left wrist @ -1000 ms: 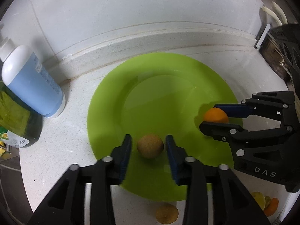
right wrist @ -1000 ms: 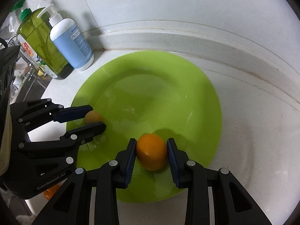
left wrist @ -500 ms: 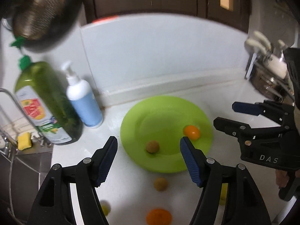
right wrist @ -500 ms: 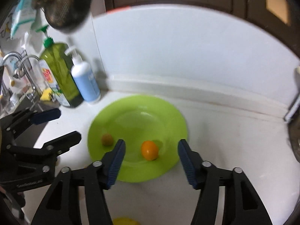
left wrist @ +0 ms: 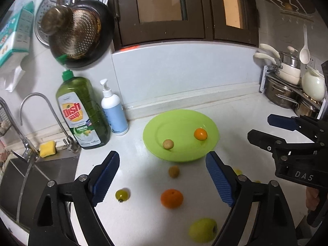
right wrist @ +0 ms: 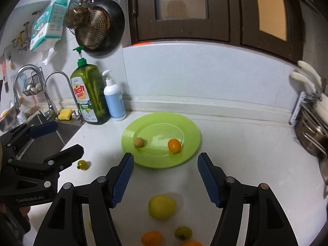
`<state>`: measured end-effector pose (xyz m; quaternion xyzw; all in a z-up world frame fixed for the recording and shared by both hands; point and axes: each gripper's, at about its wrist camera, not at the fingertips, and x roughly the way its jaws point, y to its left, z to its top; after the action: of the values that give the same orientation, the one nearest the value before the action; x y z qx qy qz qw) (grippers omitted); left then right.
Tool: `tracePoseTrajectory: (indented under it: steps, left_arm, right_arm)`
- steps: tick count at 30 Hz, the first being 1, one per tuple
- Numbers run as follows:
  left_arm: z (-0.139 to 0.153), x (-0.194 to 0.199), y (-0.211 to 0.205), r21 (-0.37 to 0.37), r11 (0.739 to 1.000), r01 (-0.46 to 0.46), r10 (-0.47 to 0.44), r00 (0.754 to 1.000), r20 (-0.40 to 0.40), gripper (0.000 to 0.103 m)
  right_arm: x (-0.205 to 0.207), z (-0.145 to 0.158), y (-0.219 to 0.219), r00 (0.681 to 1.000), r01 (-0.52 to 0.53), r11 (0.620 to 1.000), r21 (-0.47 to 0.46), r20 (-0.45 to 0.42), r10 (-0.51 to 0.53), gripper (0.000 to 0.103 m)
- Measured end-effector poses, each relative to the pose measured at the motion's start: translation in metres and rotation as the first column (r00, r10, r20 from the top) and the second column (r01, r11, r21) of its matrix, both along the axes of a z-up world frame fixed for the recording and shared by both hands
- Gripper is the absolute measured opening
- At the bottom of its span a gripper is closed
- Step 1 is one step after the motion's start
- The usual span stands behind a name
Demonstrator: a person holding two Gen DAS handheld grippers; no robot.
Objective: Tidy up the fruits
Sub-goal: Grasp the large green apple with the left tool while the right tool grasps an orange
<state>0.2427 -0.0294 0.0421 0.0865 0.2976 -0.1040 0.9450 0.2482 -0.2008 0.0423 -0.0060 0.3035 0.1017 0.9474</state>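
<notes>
Both claws, left gripper [left wrist: 162,176] and right gripper [right wrist: 165,176], are opening with nothing between the jaws. Far of them, green plate [right wrist: 190,143] carries a small orange fruit [right wrist: 174,145] and a brown fruit [right wrist: 139,142], apart. Other fruits lie near on the white counter [right wrist: 246,153].

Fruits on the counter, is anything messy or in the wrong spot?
Only two fruits sit on the green plate: a small brown fruit and a small orange one. The rest lie loose on the counter, like the orange and yellow apple. Nothing is spilled or broken.
</notes>
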Motion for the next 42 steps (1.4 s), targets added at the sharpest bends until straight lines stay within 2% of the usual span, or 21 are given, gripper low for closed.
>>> tracePoseTrajectory:
  steps: [8, 17, 24, 31, 42]
  left_arm:
    - [-0.009, -0.034, -0.002, 0.011, 0.999, 0.04, -0.04, 0.999, 0.016, 0.089]
    - [-0.04, -0.056, -0.006, 0.025, 0.996, 0.087, -0.086, 0.996, -0.038, 0.088]
    - [-0.064, -0.064, -0.012, 0.032, 0.993, 0.113, -0.109, 0.99, -0.091, 0.087]
    - [-0.086, -0.062, -0.017, 0.017, 0.993, 0.12, -0.115, 0.979, -0.167, 0.081]
    - [-0.106, -0.054, -0.023, -0.015, 0.992, 0.128, -0.128, 0.963, -0.235, 0.069]
  right_arm:
    - [-0.041, -0.004, 0.0, 0.999, 0.017, 0.999, -0.028, 0.036, -0.016, 0.065]
    - [-0.069, -0.03, 0.005, 1.0, 0.0, 0.997, -0.074, 0.002, 0.0, 0.065]
    - [-0.076, -0.059, 0.011, 0.996, -0.043, 0.997, -0.07, -0.084, 0.037, 0.065]
    - [-0.071, -0.082, 0.01, 0.985, -0.068, 0.997, -0.043, -0.165, 0.06, 0.064]
    - [-0.06, -0.104, 0.013, 0.964, -0.11, 0.993, -0.036, -0.247, 0.098, 0.052]
